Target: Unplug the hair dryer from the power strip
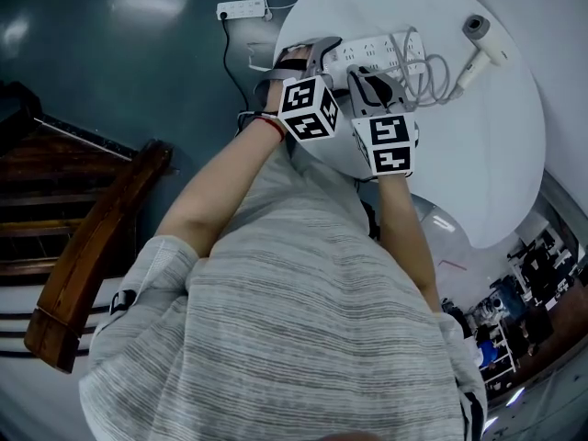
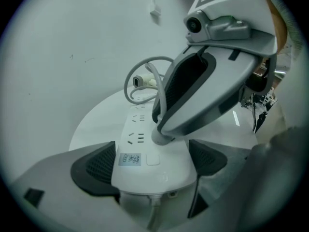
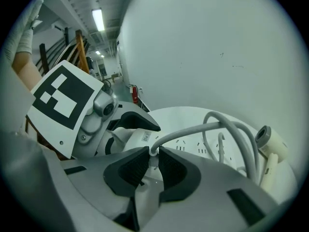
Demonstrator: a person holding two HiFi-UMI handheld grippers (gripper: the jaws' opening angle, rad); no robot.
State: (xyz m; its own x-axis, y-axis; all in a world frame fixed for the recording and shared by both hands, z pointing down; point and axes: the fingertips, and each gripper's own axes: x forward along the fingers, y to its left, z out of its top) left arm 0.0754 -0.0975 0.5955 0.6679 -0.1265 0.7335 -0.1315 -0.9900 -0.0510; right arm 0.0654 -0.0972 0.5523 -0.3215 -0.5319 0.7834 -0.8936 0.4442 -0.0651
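Observation:
A white power strip (image 1: 386, 51) lies on the round white table (image 1: 496, 145). My left gripper (image 2: 152, 166) is shut on the strip's near end (image 2: 145, 153), one dark pad (image 2: 94, 170) on each side. The hair dryer's white plug (image 3: 152, 151) sits in a socket near that end, and my right gripper (image 3: 150, 166) is shut on it from above. From the plug, the grey cable (image 3: 227, 129) loops to the white hair dryer (image 1: 484, 39), which lies at the table's far right. In the head view, the left gripper (image 1: 317, 53) and right gripper (image 1: 367, 73) are side by side over the strip.
A second white power strip (image 1: 242, 9) with its cord lies on the dark floor beyond the table. A wooden stair rail (image 1: 101, 237) stands at the left. The table's edge runs just under my hands.

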